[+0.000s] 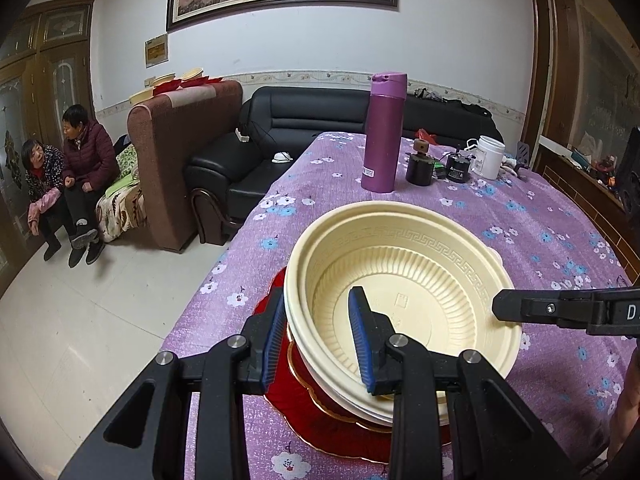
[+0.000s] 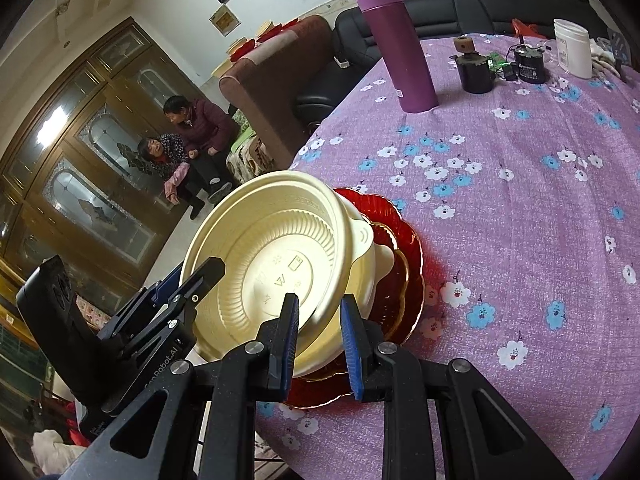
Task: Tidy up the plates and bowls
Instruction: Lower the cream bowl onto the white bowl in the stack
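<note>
A cream plastic bowl (image 1: 404, 276) is held tilted just above a stack of other cream bowls (image 1: 352, 404) and red gold-rimmed plates (image 1: 320, 432) near the table's front corner. My left gripper (image 1: 318, 334) is shut on the bowl's left rim, one blue pad outside the wall and one inside. My right gripper (image 2: 320, 340) is shut on the opposite rim of the same bowl (image 2: 272, 256). The lower bowls (image 2: 368, 280) and red plates (image 2: 408, 248) show under it. The right gripper (image 1: 504, 306) reaches in from the right in the left wrist view, and the left gripper (image 2: 196, 284) shows at the left in the right wrist view.
The table wears a purple flowered cloth (image 1: 520, 216). A purple flask (image 1: 384, 132), a dark jar (image 1: 419, 168), a small black device (image 1: 458, 168) and a white tub (image 1: 490, 156) stand at the far end. Two people (image 1: 68, 172) sit by a brown sofa (image 1: 180, 160) at left; the table edge is close on that side.
</note>
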### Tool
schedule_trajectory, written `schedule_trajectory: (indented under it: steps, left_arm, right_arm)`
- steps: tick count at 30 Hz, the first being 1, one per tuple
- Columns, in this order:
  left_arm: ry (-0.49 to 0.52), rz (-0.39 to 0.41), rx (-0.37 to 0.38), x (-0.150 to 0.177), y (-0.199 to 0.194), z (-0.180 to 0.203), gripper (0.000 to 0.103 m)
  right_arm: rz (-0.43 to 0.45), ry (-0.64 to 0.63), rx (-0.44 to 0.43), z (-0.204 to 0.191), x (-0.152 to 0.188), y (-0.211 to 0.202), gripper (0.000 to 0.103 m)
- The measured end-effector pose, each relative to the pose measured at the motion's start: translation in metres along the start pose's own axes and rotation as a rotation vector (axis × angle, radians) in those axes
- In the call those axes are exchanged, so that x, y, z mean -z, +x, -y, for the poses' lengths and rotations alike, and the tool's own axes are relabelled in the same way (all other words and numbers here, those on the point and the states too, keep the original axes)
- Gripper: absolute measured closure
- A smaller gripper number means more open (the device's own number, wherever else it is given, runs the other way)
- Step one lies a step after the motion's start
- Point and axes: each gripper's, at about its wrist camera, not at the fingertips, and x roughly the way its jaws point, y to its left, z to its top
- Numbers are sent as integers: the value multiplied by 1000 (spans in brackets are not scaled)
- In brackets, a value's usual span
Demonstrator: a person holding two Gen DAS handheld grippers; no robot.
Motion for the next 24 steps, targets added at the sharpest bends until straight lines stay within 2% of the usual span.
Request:
schedule_trajectory:
  steps: [14, 18, 24]
  left_arm:
    - [-4, -6, 3, 3, 3, -1, 73]
    - [-4, -7, 2, 5, 3, -1, 73]
    - [-6, -5, 2, 5, 3, -1, 73]
  right_arm:
    - [6, -23, 15, -3, 3, -2, 77]
    - [3, -42, 13, -7, 4, -3, 69]
    - [2, -57, 8, -9, 6, -7, 68]
